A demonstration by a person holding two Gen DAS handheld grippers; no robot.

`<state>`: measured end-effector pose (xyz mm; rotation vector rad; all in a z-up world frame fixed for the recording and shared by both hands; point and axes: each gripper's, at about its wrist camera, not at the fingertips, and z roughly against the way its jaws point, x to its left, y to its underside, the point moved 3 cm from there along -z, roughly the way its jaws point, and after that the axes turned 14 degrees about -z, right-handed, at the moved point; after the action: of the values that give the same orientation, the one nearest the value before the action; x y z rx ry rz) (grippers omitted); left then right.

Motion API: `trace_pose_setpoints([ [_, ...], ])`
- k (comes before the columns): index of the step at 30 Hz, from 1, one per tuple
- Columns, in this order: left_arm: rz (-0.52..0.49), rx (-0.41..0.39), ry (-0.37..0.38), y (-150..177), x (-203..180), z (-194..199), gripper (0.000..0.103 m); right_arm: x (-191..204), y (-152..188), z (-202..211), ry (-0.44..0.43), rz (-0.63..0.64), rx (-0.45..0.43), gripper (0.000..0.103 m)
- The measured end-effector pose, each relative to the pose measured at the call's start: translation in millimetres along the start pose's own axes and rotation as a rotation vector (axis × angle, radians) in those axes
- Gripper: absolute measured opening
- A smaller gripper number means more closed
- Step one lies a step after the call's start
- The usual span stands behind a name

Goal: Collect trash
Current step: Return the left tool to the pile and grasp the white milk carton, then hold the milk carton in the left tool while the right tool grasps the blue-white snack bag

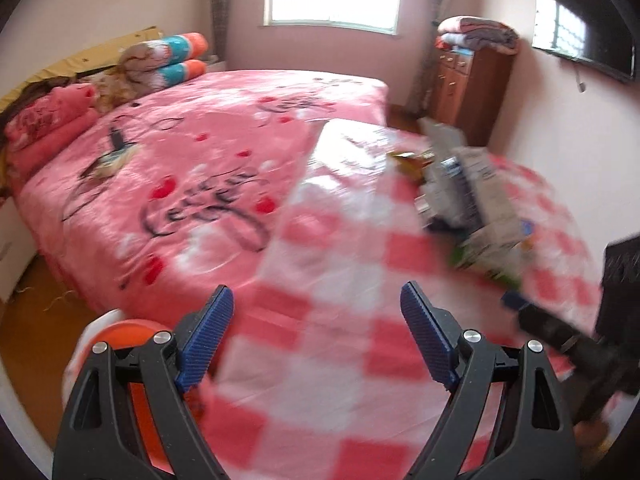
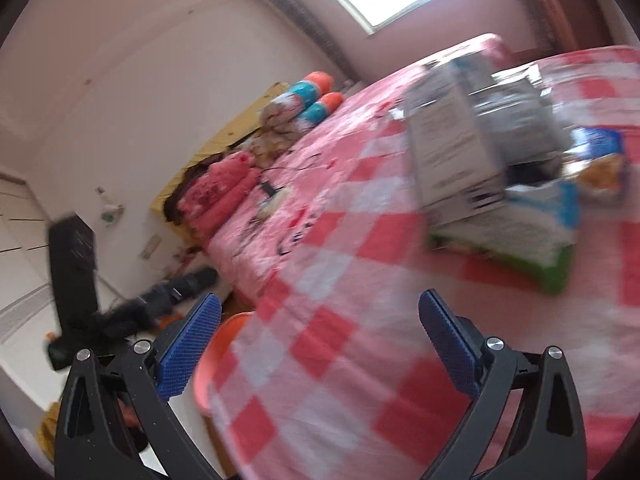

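A heap of trash lies on the red-and-white checked tablecloth (image 1: 340, 320): a grey-white carton (image 1: 468, 184) lies on a white, blue and green package (image 1: 492, 252). In the right wrist view the carton (image 2: 456, 148) rests on that package (image 2: 516, 236), with a blue and orange snack bag (image 2: 604, 164) behind. My left gripper (image 1: 320, 320) is open over the cloth, short of the heap, with nothing between its pads. My right gripper (image 2: 320, 328) is open too and holds nothing. The right gripper's blurred tip (image 1: 516, 302) shows at the right edge of the left wrist view.
An orange bin (image 1: 132, 336) stands by the table's near left edge, also seen as the bin (image 2: 224, 344) in the right view. A bed (image 1: 192, 152) with pink bedding fills the room beyond. A wooden cabinet (image 1: 468, 88) and a wall screen (image 1: 580, 36) are at the back right.
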<state>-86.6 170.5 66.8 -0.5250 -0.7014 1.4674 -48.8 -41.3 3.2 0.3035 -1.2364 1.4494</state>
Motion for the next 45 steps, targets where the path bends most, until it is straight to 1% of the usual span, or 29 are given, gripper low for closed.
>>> trace_pose_setpoints([
  [3, -0.017, -0.010, 0.060, -28, -32, -9, 0.086, -16, -8, 14, 0.064, -0.008, -0.046, 0.098],
  [5, -0.034, 0.000, 0.084, -45, -53, -18, 0.086, -31, -16, 24, 0.121, -0.036, -0.078, 0.098],
  [7, -0.042, 0.012, 0.124, -62, -74, -30, 0.086, -44, -24, 34, 0.141, -0.066, -0.105, 0.098],
  [10, -0.042, 0.039, 0.157, -81, -100, -50, 0.086, -58, -34, 51, 0.143, -0.097, -0.144, 0.098],
  [14, -0.027, 0.081, 0.185, -98, -119, -76, 0.086, -75, -44, 69, 0.155, -0.128, -0.169, 0.098],
  [17, -0.019, 0.109, 0.185, -109, -128, -96, 0.086, -85, -51, 77, 0.147, -0.157, -0.169, 0.098],
  [20, -0.025, 0.144, 0.167, -115, -135, -115, 0.086, -89, -55, 82, 0.144, -0.168, -0.170, 0.098],
  [23, -0.033, 0.159, 0.146, -118, -138, -125, 0.086, -95, -57, 86, 0.140, -0.182, -0.167, 0.098],
  [25, -0.042, 0.171, 0.115, -119, -139, -132, 0.086, -99, -57, 88, 0.141, -0.190, -0.165, 0.098],
  [26, -0.041, 0.176, 0.106, -119, -139, -135, 0.084, -97, -58, 89, 0.140, -0.192, -0.163, 0.098],
  [27, -0.035, 0.181, 0.102, -119, -138, -138, 0.082, -99, -59, 90, 0.138, -0.195, -0.162, 0.098],
  [29, -0.021, 0.188, 0.110, -117, -136, -142, 0.070, -99, -59, 89, 0.135, -0.198, -0.159, 0.098],
  [31, -0.023, 0.190, 0.110, -115, -136, -143, 0.064, -101, -60, 89, 0.135, -0.198, -0.154, 0.098],
  [33, -0.024, 0.178, 0.114, -113, -136, -142, 0.064, -101, -59, 87, 0.133, -0.198, -0.145, 0.098],
  [38, -0.021, 0.176, 0.130, -103, -133, -134, 0.064, -95, -61, 77, 0.136, -0.169, -0.130, 0.098],
  [45, -0.005, 0.196, 0.162, -69, -116, -109, 0.064, -91, -61, 69, 0.132, -0.150, -0.112, 0.098],
])
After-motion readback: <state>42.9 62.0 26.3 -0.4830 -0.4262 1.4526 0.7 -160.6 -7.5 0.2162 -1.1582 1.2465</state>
